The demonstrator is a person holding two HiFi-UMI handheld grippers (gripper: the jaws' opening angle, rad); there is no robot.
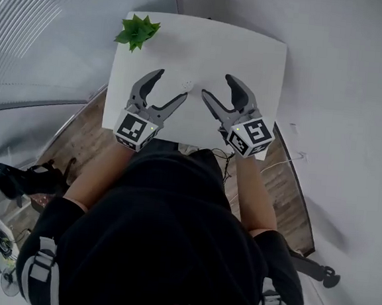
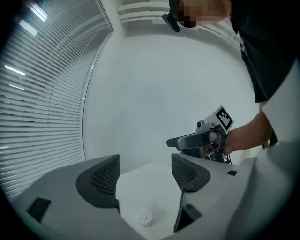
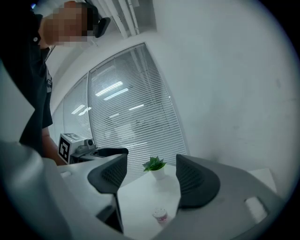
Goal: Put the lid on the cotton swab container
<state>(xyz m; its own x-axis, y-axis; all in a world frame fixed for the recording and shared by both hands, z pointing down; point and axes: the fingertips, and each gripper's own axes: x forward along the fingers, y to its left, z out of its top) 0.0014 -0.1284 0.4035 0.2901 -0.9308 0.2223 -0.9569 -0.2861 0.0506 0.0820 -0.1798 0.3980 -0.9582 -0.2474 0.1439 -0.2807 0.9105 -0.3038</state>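
Observation:
A small round cotton swab container point(image 1: 188, 85) stands uncovered on the white table point(image 1: 214, 44), its swab tips showing on top. It appears low between the jaws in the left gripper view point(image 2: 145, 217) and in the right gripper view point(image 3: 160, 215). My left gripper point(image 1: 171, 85) hangs open just left of it, and my right gripper point(image 1: 217, 86) hangs open just right of it. Both grippers are above the table and hold nothing. I see no lid in any view.
A small green plant point(image 1: 138, 31) in a white pot stands at the table's far left corner, also in the right gripper view point(image 3: 155, 165). The table is small, with wooden floor point(image 1: 79, 139) beside it and window blinds point(image 2: 42, 93) to the left.

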